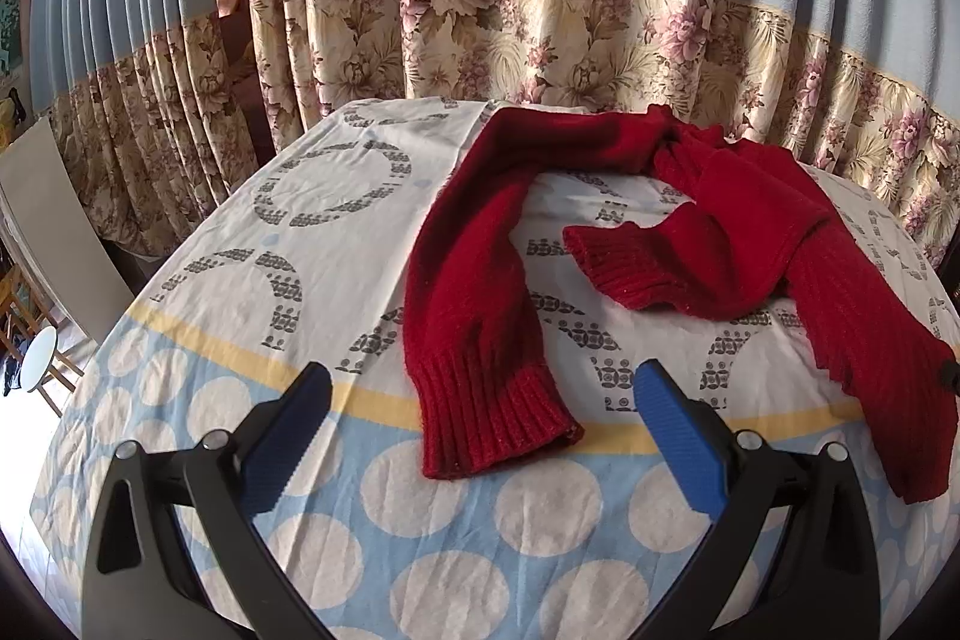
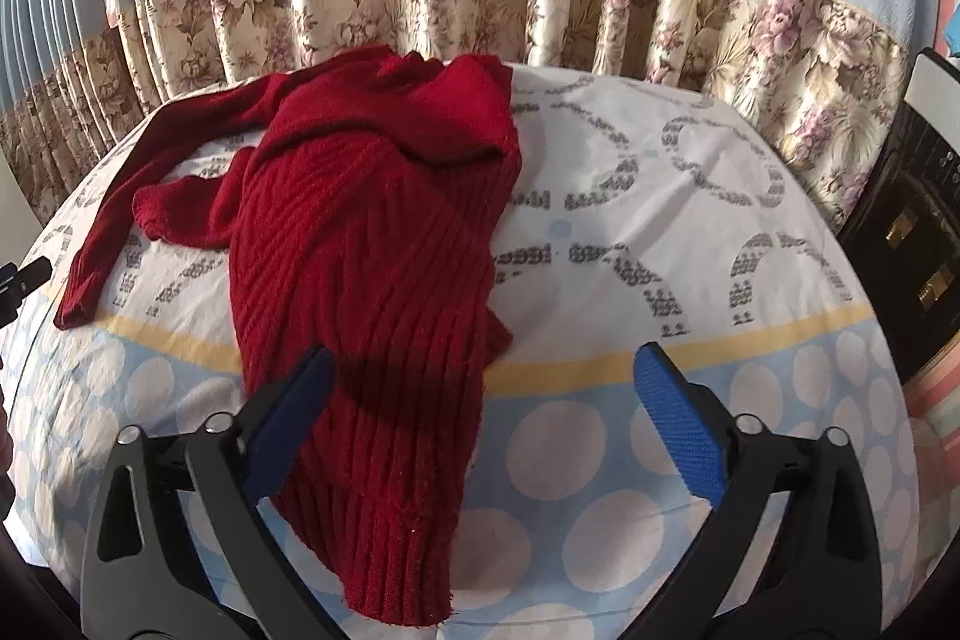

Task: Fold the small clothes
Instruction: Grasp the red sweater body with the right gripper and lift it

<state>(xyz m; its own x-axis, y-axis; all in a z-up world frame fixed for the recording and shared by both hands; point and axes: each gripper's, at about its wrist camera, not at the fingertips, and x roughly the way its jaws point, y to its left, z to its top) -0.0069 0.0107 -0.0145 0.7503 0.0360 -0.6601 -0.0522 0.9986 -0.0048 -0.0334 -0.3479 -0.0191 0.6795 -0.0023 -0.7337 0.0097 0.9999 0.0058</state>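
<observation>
A dark red knitted sweater point(image 1: 738, 220) lies crumpled on a table covered with a patterned cloth point(image 1: 336, 232). In the left wrist view one long sleeve runs toward me and its ribbed cuff point(image 1: 492, 418) lies between the fingers of my left gripper point(image 1: 480, 400), which is open and empty just above the cloth. In the right wrist view the sweater's ribbed body point(image 2: 366, 292) lies bunched toward the front edge. My right gripper point(image 2: 480, 388) is open and empty, with its left finger point(image 2: 288, 436) over the sweater's hem.
A blue curtain with a floral band point(image 1: 540, 28) hangs close behind the table. A white chair and a small round stool point(image 1: 36, 358) stand to the left. Dark furniture point(image 2: 918, 244) stands at the right of the table.
</observation>
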